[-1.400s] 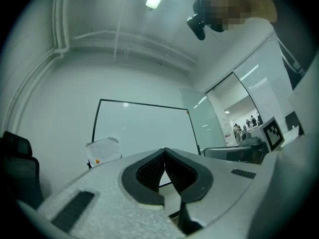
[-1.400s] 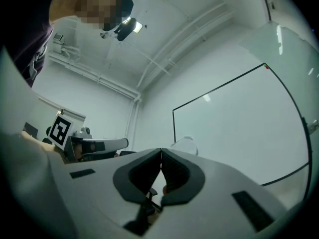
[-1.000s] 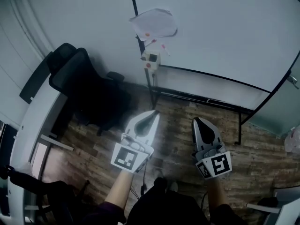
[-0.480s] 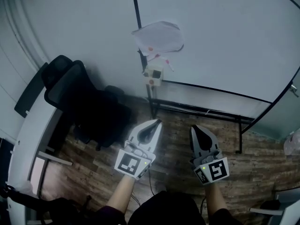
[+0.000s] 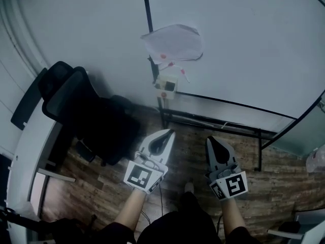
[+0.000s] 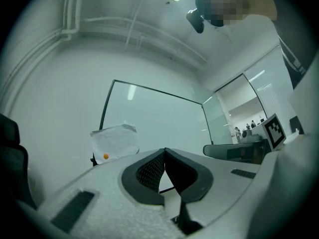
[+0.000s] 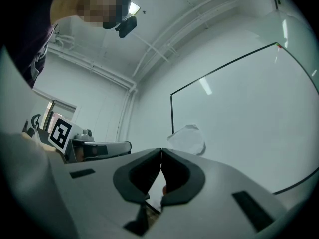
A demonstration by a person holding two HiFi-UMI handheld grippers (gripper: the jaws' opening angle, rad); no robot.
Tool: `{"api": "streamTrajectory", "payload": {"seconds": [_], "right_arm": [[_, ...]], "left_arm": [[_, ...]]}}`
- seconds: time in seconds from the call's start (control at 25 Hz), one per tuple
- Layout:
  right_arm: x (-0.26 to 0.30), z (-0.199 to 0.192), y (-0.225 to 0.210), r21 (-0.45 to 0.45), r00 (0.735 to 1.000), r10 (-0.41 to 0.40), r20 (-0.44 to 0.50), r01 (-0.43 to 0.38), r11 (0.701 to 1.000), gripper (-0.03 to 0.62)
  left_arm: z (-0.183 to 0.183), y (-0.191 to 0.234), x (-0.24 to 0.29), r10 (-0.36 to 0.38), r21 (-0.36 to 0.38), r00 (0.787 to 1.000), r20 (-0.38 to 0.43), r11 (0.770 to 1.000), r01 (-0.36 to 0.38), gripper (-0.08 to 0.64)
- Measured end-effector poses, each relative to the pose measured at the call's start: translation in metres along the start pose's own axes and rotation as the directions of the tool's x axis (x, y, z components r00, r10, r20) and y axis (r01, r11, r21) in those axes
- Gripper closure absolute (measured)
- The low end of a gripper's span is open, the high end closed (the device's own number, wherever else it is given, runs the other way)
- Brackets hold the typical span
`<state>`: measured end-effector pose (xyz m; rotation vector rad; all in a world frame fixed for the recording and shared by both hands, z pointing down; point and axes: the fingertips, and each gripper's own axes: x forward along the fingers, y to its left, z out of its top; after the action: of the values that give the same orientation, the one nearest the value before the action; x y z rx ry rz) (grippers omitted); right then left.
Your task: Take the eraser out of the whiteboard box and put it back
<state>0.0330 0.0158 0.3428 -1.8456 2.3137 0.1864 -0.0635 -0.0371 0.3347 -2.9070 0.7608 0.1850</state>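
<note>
The whiteboard point(image 5: 244, 39) stands ahead on a black frame. A small white box point(image 5: 166, 85) with a dark patch and a red spot hangs at its lower left corner; I cannot make out the eraser in it. A crumpled white sheet point(image 5: 172, 42) is stuck on the board above the box. My left gripper point(image 5: 171, 132) and right gripper point(image 5: 209, 138) are held side by side over the floor, well short of the box, both shut and empty. In the left gripper view the left gripper point(image 6: 164, 150) points at the sheet point(image 6: 115, 141). In the right gripper view the right gripper point(image 7: 161, 150) does likewise.
A black office chair point(image 5: 86, 111) stands left of the whiteboard, beside a curved white desk point(image 5: 25, 151). The board's stand has a low black bar and legs point(image 5: 213, 120) over the wooden floor point(image 5: 284, 177). A glass-walled room shows at the right of the left gripper view.
Both grippers have advanced together toward the whiteboard. The box and sheet now sit lower and larger in the head view. The jaws stayed shut.
</note>
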Motion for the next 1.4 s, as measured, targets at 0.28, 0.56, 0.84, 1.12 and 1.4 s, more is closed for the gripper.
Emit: {"api": "streamTrajectory", "payload": {"seconds": [0.28,0.56,0.84,1.12,1.4], "right_arm": [[0.051,-0.014,-0.051,0.021,0.999,0.042,0.010,-0.042,0.999,0.588],[0.089,-0.024,-0.095,0.050,0.996,0.094,0.010,-0.094,0.994,0.588],[0.115,-0.035,-0.116,0.080,0.991,0.134,0.014,-0.135,0.988,0.588],[0.143,-0.045,-0.124,0.090,0.988,0.152,0.015,-0.153,0.984,0.588],[0.183,-0.065,-0.130,0.097,0.990,0.144,-0.006,-0.143,0.985,0.588]], "left_arm": [[-0.014,0.032,0.056,0.044,0.016,0.999,-0.018,0.999,-0.043,0.555],[-0.025,0.054,0.106,0.097,0.043,0.995,-0.035,0.994,-0.096,0.555],[-0.039,0.072,0.127,0.144,0.056,0.987,-0.067,0.988,-0.140,0.555],[-0.047,0.096,0.140,0.168,0.053,0.981,-0.094,0.985,-0.164,0.555],[-0.067,0.131,0.159,0.157,0.032,0.983,-0.096,0.988,-0.154,0.555]]}}
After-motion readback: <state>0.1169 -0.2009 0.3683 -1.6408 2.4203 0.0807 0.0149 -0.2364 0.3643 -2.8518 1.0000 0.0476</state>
